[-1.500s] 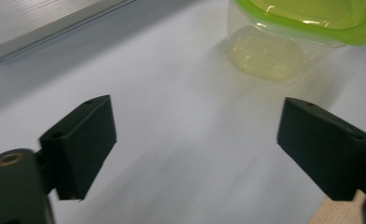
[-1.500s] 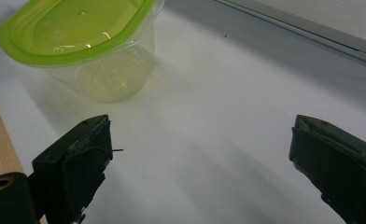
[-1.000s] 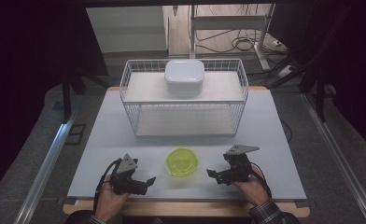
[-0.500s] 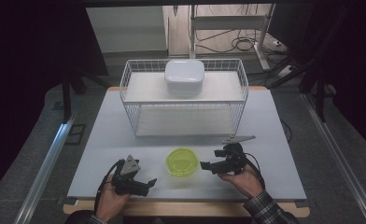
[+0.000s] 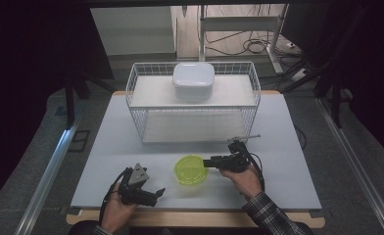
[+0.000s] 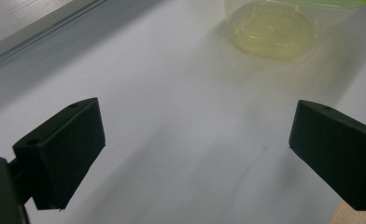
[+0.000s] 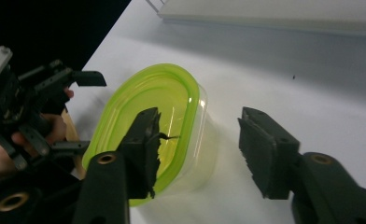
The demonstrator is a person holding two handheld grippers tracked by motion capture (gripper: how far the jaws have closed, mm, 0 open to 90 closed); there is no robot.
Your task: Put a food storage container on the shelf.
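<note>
Right tongs [image 7: 197, 149]: we see them closing astride the green container's [image 7: 172, 100] rim, not yet pinching.
Left tongs [image 6: 195, 154]: spread over bare tabletop [image 6: 181, 93].

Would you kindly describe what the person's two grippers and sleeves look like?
Both are black, skeletal hand-held tools. The left gripper carries a grey three-cornered plate on top, and a black cable loops from it. The right gripper has blocky black jaws with ridged pads, brass-coloured pivot rings and a black cable over the hand. Both sleeves are dark plaid.
</note>
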